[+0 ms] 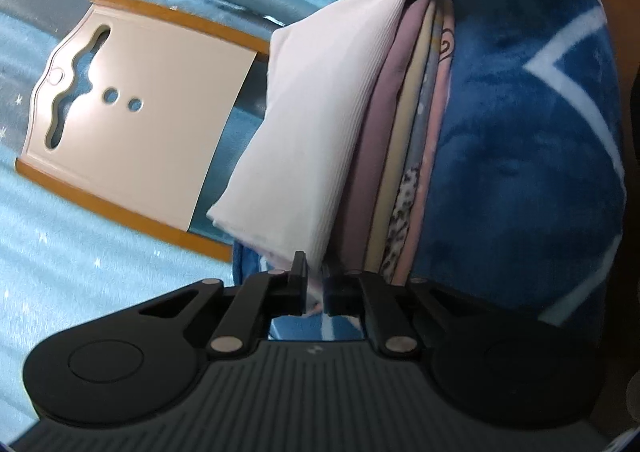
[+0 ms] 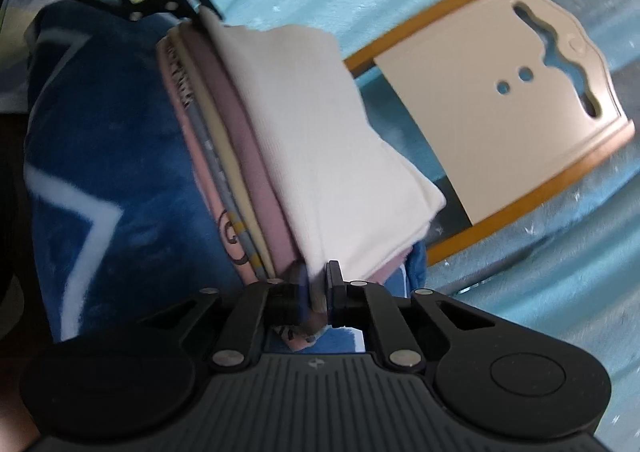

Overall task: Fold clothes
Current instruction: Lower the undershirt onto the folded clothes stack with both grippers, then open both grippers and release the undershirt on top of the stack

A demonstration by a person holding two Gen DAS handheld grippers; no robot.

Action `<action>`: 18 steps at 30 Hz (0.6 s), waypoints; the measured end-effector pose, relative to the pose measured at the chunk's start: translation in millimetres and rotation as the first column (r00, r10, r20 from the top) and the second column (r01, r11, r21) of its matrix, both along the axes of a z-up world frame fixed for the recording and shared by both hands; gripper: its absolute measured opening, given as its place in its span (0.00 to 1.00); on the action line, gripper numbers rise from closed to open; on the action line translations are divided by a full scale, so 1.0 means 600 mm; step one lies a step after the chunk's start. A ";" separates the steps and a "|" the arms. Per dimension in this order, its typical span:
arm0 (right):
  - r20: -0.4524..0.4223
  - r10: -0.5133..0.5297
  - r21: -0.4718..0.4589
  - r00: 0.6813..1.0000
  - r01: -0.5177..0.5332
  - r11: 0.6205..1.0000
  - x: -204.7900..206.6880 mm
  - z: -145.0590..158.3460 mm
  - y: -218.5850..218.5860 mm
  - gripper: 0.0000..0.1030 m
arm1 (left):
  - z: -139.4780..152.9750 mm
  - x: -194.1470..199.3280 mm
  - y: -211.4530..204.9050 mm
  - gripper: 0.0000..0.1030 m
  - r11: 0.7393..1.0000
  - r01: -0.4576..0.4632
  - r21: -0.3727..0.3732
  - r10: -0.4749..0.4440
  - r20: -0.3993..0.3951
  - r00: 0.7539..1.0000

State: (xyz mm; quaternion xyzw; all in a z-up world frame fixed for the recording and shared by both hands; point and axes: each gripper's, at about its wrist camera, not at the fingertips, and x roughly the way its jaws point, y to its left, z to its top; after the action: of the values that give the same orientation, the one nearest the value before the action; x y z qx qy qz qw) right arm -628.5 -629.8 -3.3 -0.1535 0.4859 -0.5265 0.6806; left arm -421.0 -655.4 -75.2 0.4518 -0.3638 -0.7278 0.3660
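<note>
A folded white garment (image 1: pixel 304 120) tops a stack of folded clothes (image 1: pixel 412 156) — pink, cream, grey and patterned layers — resting on a dark blue fleece blanket (image 1: pixel 520 156) with white lines. You hold it at both ends: your left gripper (image 1: pixel 316 292) has its fingers pressed onto the near edge of the white garment, and your right gripper (image 2: pixel 318 292) pinches the opposite edge. In each wrist view the other gripper shows at the far end of the stack. Just beside the stack, on the light blue star-print bedspread (image 1: pixel 80 236), lies a beige folding board (image 1: pixel 136 108) with orange side edges — its near end tucked under the white garment.
</note>
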 end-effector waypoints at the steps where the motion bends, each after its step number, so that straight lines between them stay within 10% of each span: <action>1: 0.018 -0.011 0.003 1.000 0.011 1.000 -0.005 0.006 0.003 0.15 | 0.003 0.011 -0.001 0.07 1.000 -0.016 0.006 0.016 -0.004 1.000; 14: 0.503 -0.056 0.084 0.862 0.016 0.996 0.010 0.092 -0.005 0.19 | 0.079 0.023 0.007 0.07 0.987 -0.012 0.163 0.066 -0.329 0.942; 18: 0.524 -0.032 0.099 0.851 -0.023 0.995 0.038 0.099 -0.036 0.22 | 0.057 -0.011 0.026 0.16 0.989 0.045 0.140 -0.005 -0.275 0.961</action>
State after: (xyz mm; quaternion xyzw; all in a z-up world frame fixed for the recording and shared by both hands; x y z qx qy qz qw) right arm -605.6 -651.3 55.8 0.0319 0.3083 -0.5246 0.7929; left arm -427.6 -640.0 -41.0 0.3674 -0.2617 -0.8123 0.3698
